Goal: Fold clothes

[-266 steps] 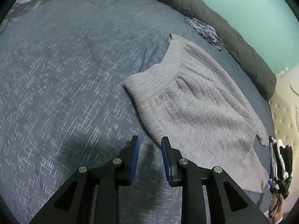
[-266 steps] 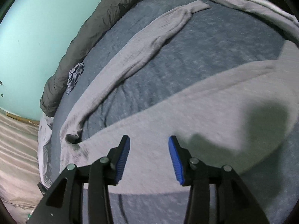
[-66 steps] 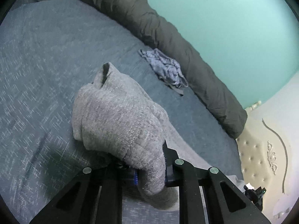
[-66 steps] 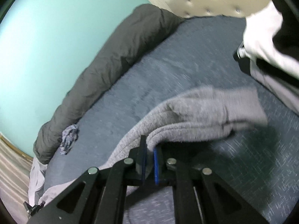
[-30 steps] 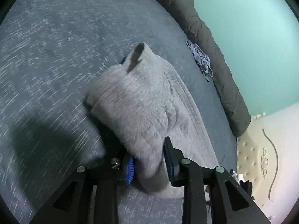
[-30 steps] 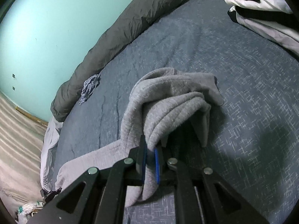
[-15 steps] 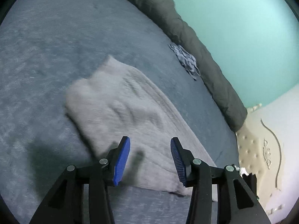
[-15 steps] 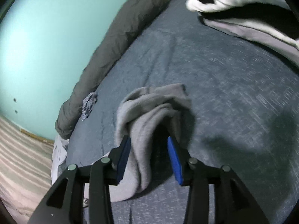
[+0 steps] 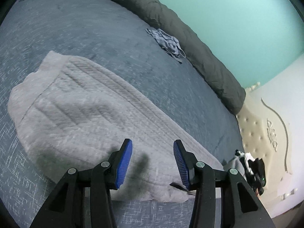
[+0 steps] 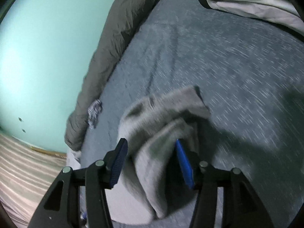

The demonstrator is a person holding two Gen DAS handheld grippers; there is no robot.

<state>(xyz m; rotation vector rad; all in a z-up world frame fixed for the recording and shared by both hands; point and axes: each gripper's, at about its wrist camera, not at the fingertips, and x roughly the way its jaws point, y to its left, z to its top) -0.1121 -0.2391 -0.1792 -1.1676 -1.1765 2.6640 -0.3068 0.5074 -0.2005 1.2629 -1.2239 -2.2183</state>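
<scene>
Bed [image 9: 79,28] holds grey sweater [image 9: 79,114]; left claw [image 9: 153,163] gapes empty. Right claw [image 10: 150,163] opening round sleeve fold at 12; snag undoes it.

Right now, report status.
Left gripper open above grey sweater. Right gripper opening, sweater fold between jaws, unpinched. Nothing in the way.

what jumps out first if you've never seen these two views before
The pale grey knit sweater catches the eye first, folded over on the blue-grey bedspread, with the open left gripper above its near edge. In the right wrist view the right gripper is opening with a bunched fold of the sweater between its pads. Behind, a dark rolled duvet lies along the turquoise wall.
</scene>
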